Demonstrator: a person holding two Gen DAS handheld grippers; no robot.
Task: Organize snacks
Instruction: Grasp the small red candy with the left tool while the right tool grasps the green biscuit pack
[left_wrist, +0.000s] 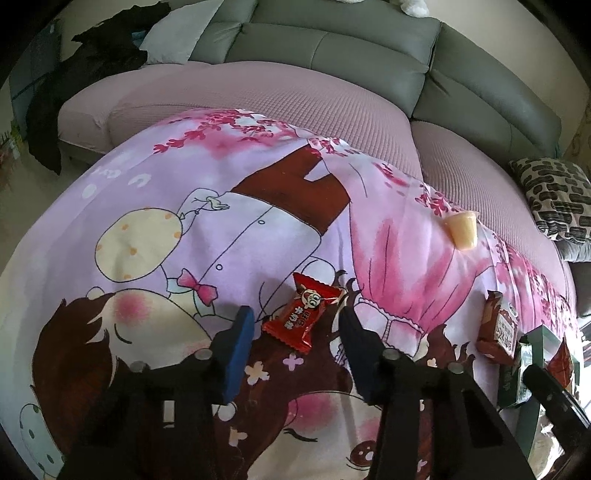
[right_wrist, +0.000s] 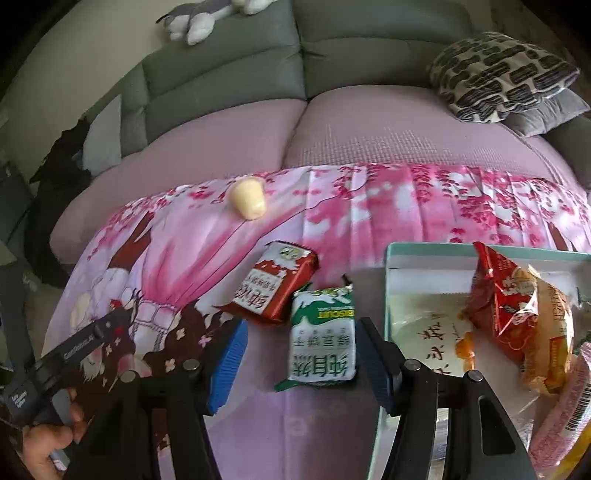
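Note:
My left gripper (left_wrist: 295, 325) is open around a small red candy packet (left_wrist: 303, 314) lying on the pink cartoon cloth (left_wrist: 166, 229); the fingers are close beside it, not closed on it. My right gripper (right_wrist: 301, 332) is open around a green-and-white biscuit packet (right_wrist: 323, 338) on the cloth. A red-brown biscuit packet (right_wrist: 277, 284) lies just beyond it and also shows in the left wrist view (left_wrist: 496, 328). A yellow jelly cup (right_wrist: 249, 199) lies tipped near the cloth's far edge and shows in the left wrist view (left_wrist: 461, 230). A teal-rimmed box (right_wrist: 443, 251) at right holds several snack bags (right_wrist: 517, 317).
A grey sofa with a pink cover (right_wrist: 369, 140) lies beyond the cloth. A patterned cushion (right_wrist: 498, 74) sits at the right, a plush toy (right_wrist: 207, 18) on the sofa back. Dark clothing (left_wrist: 92, 66) hangs at far left.

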